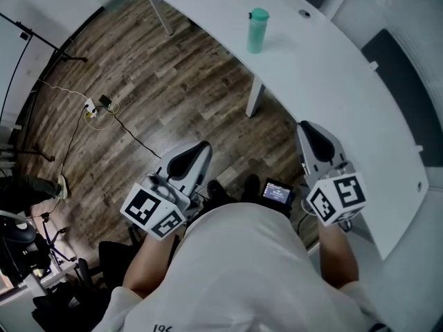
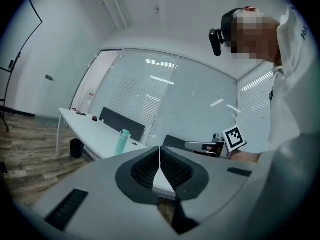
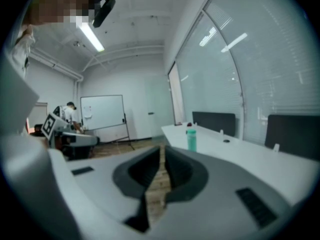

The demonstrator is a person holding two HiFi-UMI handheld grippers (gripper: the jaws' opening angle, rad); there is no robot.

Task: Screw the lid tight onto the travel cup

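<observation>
Person: white shirt (image 1: 256, 268) with short sleeves (image 1: 119, 304); a black head strap (image 2: 231, 15) carries a small black camera (image 2: 215, 38). Left claw (image 1: 203, 148) and right claw (image 1: 308, 127): rounded pale grey plastic shells. Each claw's two jaws are lined with black ribbed pads (image 2: 144, 168), and the shells bear black slotted insets (image 2: 70, 207). Behind each claw sits a white cube with black square markers, the left cube (image 1: 154, 211) and the right cube (image 1: 337, 198).
</observation>
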